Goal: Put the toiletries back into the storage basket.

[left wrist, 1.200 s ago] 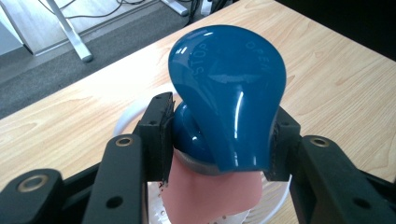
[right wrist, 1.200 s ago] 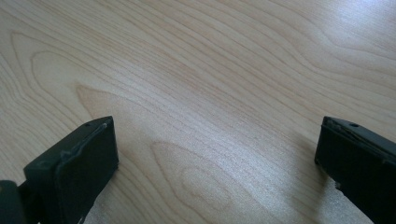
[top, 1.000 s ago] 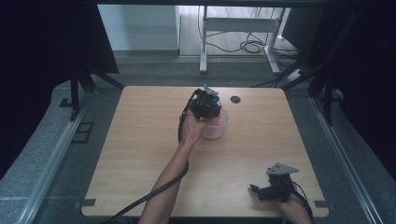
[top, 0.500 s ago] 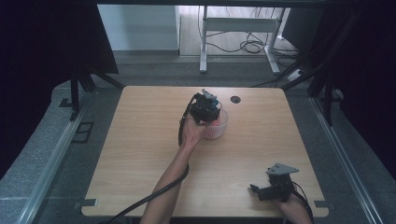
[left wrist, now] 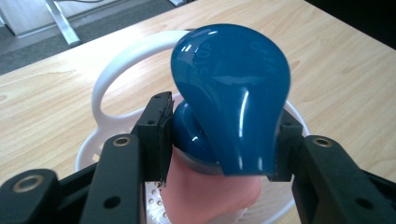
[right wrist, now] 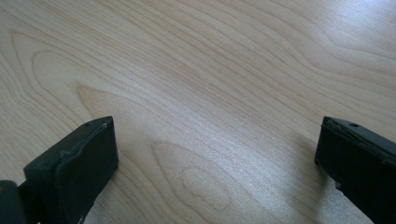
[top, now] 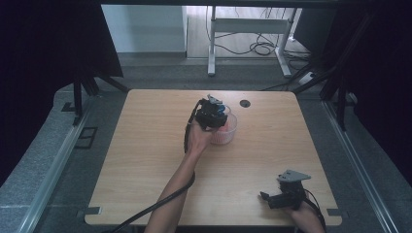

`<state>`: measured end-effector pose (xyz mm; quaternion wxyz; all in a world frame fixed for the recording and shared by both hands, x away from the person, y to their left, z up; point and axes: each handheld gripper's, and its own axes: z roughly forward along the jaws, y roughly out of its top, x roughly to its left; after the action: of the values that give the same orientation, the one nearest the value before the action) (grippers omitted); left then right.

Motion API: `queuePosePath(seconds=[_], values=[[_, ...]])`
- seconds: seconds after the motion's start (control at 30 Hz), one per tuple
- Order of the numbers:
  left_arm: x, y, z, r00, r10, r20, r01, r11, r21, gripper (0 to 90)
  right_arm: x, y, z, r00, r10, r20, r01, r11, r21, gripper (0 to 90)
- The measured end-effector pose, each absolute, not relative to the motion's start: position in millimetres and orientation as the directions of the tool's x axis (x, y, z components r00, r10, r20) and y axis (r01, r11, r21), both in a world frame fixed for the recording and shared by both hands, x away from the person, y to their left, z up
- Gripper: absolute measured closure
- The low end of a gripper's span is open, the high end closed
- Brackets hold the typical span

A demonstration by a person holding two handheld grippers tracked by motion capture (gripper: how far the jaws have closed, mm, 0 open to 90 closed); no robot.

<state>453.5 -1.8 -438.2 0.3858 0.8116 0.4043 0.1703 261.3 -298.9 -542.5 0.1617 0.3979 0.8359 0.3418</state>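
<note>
**Left gripper clamped on the blue knob, right gripper idle**

My left gripper (left wrist: pixel 219 140) has its jaws closed on the neck of a blue knob (left wrist: pixel 231 88), glossy and teardrop-shaped, with STOP and OPEN moulded into its top. The knob sits on a pink body (left wrist: pixel 205 196) inside a white basket (left wrist: pixel 107 84) with a hooped handle. In the high view this assembly is a clear bowl (top: pixel 227 130) standing toward the far edge of the table (top: pixel 145 160), a little right of its middle and just short of the round cable hole (top: pixel 244 103).

My right gripper (top: pixel 278 199) rests near the table's near right corner, jaws spread wide over bare wood, grasping nothing.

The risk I see is that nothing steadies the bowl. If I twist or pull the knob, the whole bowl may turn or slide with it, perhaps toward the far edge. The knob is slick and curved, so the pads could slip off the neck. I cannot tell whether the knob is already loose.
</note>
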Motion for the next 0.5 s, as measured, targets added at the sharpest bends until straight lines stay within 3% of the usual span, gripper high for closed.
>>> queuePosePath(seconds=[0.5], values=[[447, 3, -426, 0.63, 0.775, -0.04, 0.499, -0.365, 0.786, 28.7, 261, -299, -543, -0.631, 0.776, 0.001, 0.554, 0.45, 0.7, 0.0]])
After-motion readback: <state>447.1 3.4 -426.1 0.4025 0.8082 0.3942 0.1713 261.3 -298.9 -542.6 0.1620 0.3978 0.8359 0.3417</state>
